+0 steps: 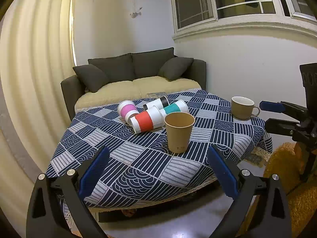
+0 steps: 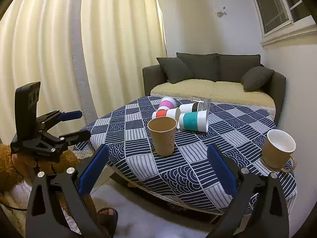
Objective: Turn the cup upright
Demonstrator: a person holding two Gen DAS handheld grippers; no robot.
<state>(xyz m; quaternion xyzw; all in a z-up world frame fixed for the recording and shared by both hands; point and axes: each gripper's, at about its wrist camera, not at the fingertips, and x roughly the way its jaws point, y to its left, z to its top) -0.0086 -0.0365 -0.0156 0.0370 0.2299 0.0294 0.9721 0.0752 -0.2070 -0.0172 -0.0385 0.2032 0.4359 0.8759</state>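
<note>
A brown paper cup (image 1: 179, 131) (image 2: 163, 135) stands upright near the table's front. Behind it several sleeved cups lie on their sides: red (image 1: 147, 122) (image 2: 165, 113), pink (image 1: 127, 110) (image 2: 168, 103), teal (image 1: 175, 108) (image 2: 193, 121) and black (image 1: 157, 102) (image 2: 191, 107). A tan mug (image 1: 242, 107) (image 2: 278, 148) stands upright at the right. My left gripper (image 1: 157, 170) is open and empty, short of the table's front edge; it also shows in the right wrist view (image 2: 77, 124). My right gripper (image 2: 158, 170) is open and empty; it shows in the left wrist view (image 1: 272, 117) beside the mug.
The table wears a blue and white patterned cloth (image 1: 142, 166) (image 2: 198, 158). A clear glass (image 1: 156, 95) (image 2: 201, 101) lies at the far edge. A dark sofa (image 1: 134, 73) (image 2: 214, 75) stands behind, curtains (image 2: 79, 49) to the left, a wall to the right.
</note>
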